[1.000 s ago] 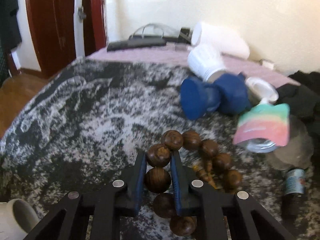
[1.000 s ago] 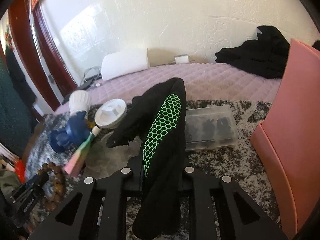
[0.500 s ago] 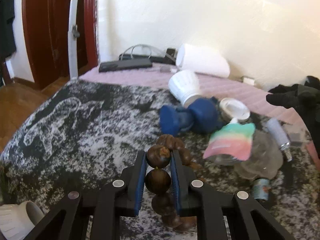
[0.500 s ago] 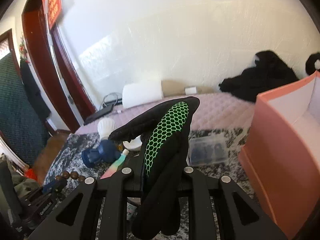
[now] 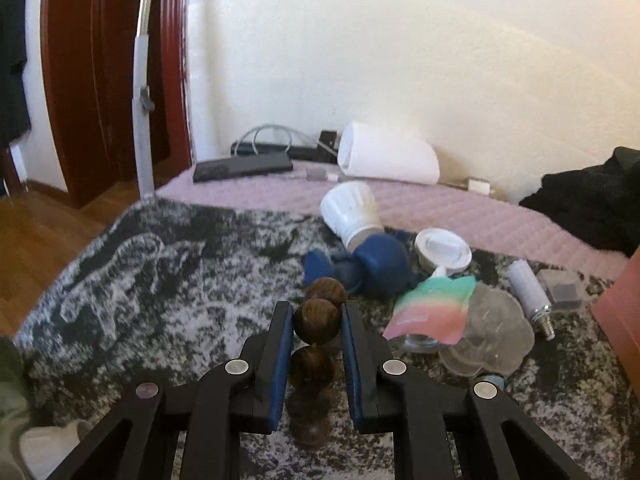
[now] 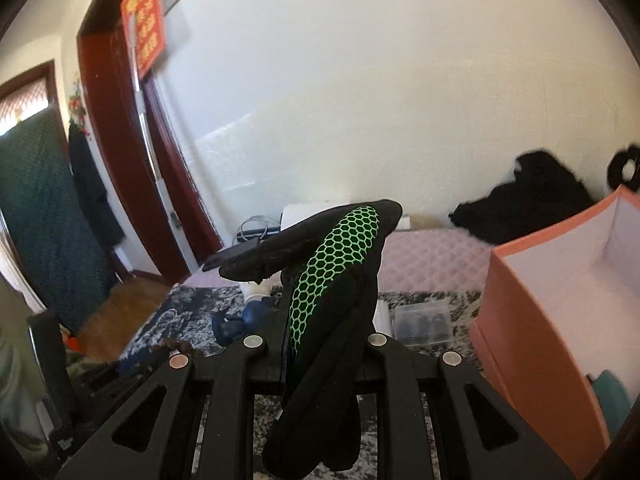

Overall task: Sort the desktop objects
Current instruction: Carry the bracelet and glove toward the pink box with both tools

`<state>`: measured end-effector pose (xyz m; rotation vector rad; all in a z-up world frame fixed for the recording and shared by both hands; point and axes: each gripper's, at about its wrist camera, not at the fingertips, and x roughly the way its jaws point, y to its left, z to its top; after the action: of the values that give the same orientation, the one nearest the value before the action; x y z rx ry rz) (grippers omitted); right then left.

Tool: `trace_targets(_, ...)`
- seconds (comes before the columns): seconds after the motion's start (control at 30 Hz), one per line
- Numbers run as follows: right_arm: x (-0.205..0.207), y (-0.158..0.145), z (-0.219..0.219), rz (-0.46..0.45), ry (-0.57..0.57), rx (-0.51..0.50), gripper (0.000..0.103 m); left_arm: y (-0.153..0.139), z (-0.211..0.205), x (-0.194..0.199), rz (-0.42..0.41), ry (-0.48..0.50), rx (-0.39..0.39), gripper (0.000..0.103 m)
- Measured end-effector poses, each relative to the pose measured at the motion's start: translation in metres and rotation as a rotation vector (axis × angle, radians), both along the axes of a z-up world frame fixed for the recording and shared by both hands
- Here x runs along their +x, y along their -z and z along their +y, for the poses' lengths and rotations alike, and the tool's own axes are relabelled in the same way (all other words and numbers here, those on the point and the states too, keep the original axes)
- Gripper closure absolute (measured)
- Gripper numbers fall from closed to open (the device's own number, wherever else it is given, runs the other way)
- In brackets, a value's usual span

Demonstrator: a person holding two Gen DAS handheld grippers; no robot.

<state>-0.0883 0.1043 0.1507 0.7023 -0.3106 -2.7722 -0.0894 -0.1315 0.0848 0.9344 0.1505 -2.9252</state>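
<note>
My left gripper (image 5: 316, 320) is shut on a string of brown wooden beads (image 5: 317, 322), lifted above the black-and-white patterned cloth (image 5: 168, 280); the lower beads hang down between the fingers. My right gripper (image 6: 324, 344) is shut on a black glove with a green honeycomb panel (image 6: 336, 272), held high above the table; the glove hides the fingertips. An open pink box (image 6: 560, 296) stands to the right of the glove.
On the cloth lie a blue plush toy with a white chef hat (image 5: 368, 256), a white lid (image 5: 443, 246), a rainbow packet (image 5: 434, 308), a clear plastic lump (image 5: 496, 332), a small bulb (image 5: 528, 292) and a clear case (image 6: 420, 322). Black clothing (image 5: 588, 200) lies at the back right.
Both grippers have risen. The beads have come up off the cloth with my left gripper. The glove has gone higher and the pink box's open inside now shows.
</note>
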Motion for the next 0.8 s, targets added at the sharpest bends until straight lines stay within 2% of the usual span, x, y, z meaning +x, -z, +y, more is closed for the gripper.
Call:
trace_targets(0.27, 0.048, -0.028, 0.01, 0.052, 0.075, 0.051, 0.084, -0.026, 0.006, 0.009, 0.025, 0.023, 0.044, 0.085)
trace_targets(0.37, 0.068, -0.034, 0.021, 0.039, 0.107, 0.068, 0.084, -0.035, 0.016, 0.012, 0.021, 0.036, 0.044, 0.085)
trace_targets(0.6, 0.106, -0.037, 0.065, -0.002, 0.159, 0.12, 0.084, -0.065, 0.062, 0.027, 0.058, 0.113, 0.033, 0.085)
trace_targets(0.8, 0.135, -0.037, 0.131, -0.046, 0.241, 0.103, 0.084, -0.084, 0.119, 0.034, 0.055, 0.202, 0.023, 0.085)
